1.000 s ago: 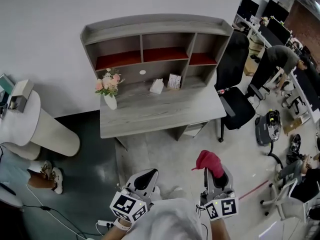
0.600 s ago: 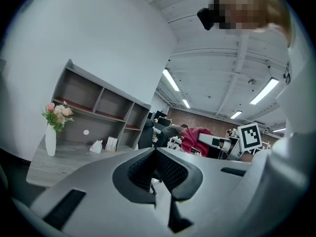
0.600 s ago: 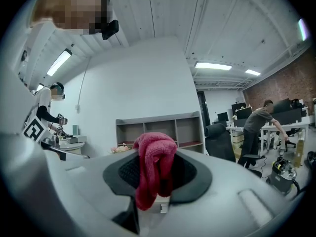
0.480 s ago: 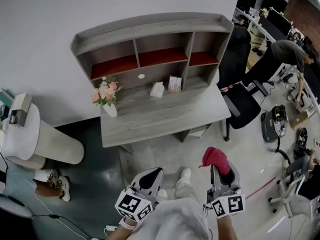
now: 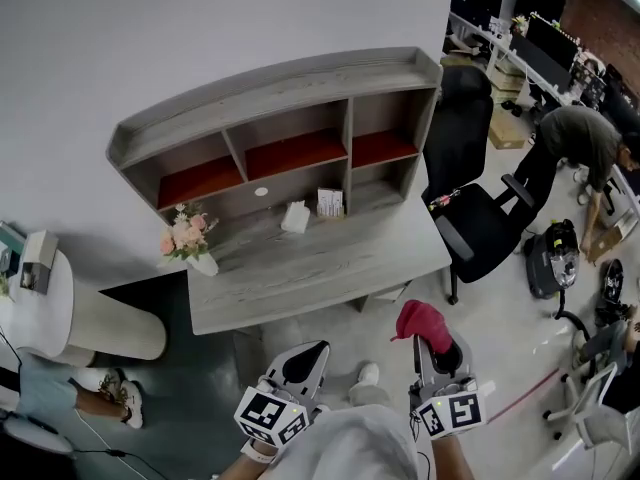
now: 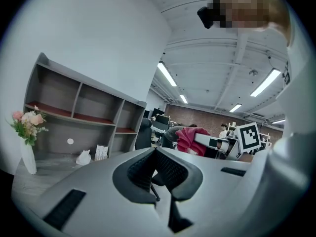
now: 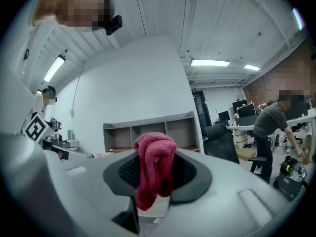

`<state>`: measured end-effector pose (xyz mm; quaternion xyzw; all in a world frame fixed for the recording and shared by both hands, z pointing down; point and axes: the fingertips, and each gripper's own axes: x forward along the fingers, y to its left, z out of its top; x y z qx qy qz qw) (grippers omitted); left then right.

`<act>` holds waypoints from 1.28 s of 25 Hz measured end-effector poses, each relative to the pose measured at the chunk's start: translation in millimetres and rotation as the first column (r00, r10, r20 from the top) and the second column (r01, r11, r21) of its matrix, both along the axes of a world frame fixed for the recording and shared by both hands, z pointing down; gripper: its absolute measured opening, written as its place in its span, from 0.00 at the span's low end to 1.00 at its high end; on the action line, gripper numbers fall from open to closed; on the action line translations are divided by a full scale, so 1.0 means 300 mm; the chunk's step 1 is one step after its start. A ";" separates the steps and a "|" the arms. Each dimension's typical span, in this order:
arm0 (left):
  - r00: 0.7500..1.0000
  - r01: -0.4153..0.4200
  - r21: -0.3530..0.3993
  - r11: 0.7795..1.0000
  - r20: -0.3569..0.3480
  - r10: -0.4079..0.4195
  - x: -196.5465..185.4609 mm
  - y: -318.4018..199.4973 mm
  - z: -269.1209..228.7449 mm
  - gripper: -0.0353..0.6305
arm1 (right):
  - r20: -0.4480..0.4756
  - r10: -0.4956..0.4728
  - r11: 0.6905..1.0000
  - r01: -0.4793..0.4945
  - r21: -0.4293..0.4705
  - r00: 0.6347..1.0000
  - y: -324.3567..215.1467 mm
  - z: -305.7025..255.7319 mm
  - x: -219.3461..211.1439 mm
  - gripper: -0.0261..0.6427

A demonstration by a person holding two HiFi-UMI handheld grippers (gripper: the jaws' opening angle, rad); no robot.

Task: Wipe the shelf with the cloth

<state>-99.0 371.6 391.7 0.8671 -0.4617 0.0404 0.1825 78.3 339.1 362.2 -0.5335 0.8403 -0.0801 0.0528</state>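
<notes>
Office floor lies between the person and a grey desk set against a white wall. The shelf stands along the desk's back edge, with open bays, the upper ones floored in red. The cloth, red and bunched, is clamped in the right gripper, whose jaws are closed on it. A lump of it stands above the tips and a short fold hangs below. The left gripper is held beside it with its jaws together and nothing between them. Both are well apart from the desk.

Wiping is judged not yet begun, so the gap to the desk must be closed first. A chair stands just beside the desk's right end, so a path toward the middle would be safer. Since little cloth is exposed, the lump should be pressed flat against the board so that cloth, not jaw, meets the wood. The clamp should be kept firm, because a dragged cloth can be pulled loose. Long strokes along each board, from the back toward the front, would carry dust outward. Care is needed low down: a vase of flowers, a white wad and a small box stand near the lower bays and could be knocked. The vase looks likely to tip. They might be wiped around, or shifted by the free left gripper.
</notes>
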 end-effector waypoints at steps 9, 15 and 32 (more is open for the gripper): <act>0.999 -0.009 -0.002 1.000 0.044 0.009 0.277 -0.241 0.010 0.06 | 0.046 -0.045 0.998 0.043 0.049 0.998 -0.234 -0.021 0.205 0.24; 0.998 -0.009 -0.006 1.000 0.057 0.009 0.411 -0.325 0.018 0.06 | 0.057 -0.061 0.997 0.058 0.051 0.996 -0.312 0.001 0.323 0.24; 0.996 -0.054 -0.063 0.997 0.062 0.057 0.432 -0.605 0.091 0.06 | 0.054 -0.018 1.000 0.018 0.001 0.998 -0.538 0.060 0.367 0.24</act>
